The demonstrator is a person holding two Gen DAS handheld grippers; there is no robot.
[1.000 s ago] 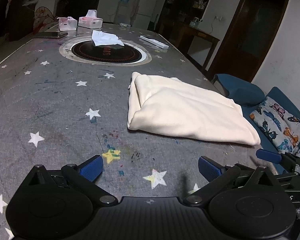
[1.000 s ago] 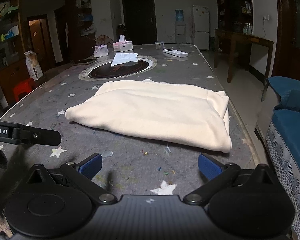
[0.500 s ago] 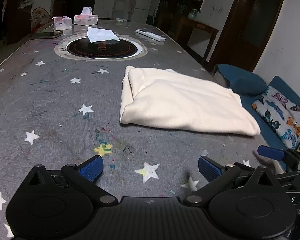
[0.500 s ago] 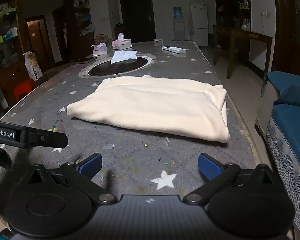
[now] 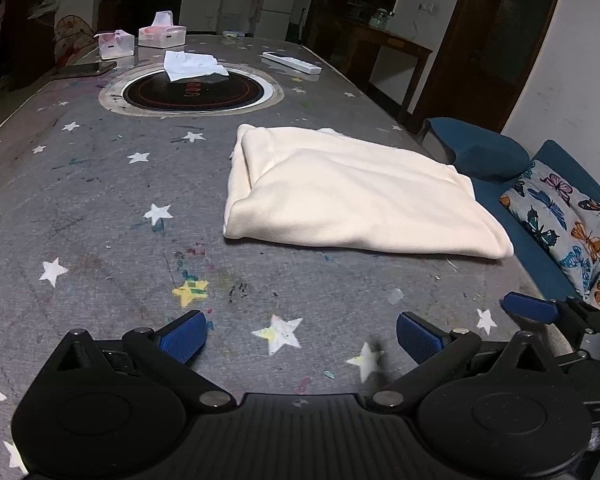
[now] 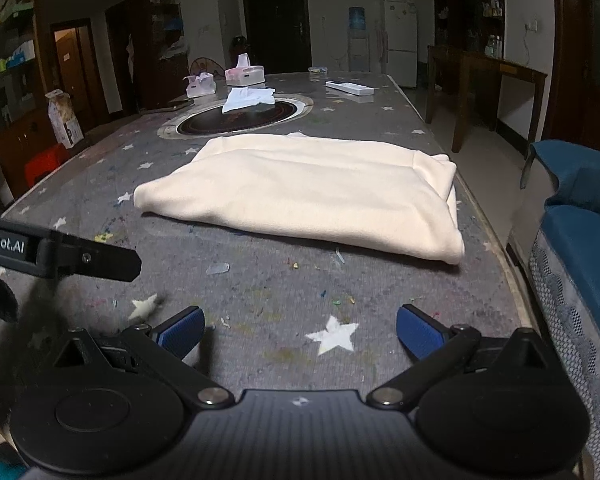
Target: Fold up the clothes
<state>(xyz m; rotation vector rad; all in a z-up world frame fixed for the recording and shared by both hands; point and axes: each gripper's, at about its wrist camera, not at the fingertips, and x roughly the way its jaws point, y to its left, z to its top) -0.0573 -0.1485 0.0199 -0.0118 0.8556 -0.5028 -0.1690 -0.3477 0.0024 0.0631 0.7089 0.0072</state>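
Blue-padded fingers stand spread wide on both tools, with nothing between them. The left gripper [image 5: 298,334] hangs low over the near strip of the grey starred table [image 5: 100,200], and the right gripper [image 6: 298,330] hangs just beside it at the same near edge; each shows at the side of the other's view. Both point forward along the tabletop, level and a little above it, clear of the cloth.

Past them, toward the table's right edge, lies the cream garment [image 6: 300,196], laid in a flat, layered oblong with one end tucked over. It lies folded as the task wants; whether another fold is meant, these views cannot settle. If one is, I judge it goes best with each tool pinching all layers at a near corner, lifting evenly and laying edge upon edge so nothing bunches.

Farther off sit a round hob [image 5: 198,90] with a white tissue [image 5: 192,65] on it, then two tissue boxes [image 5: 162,36].
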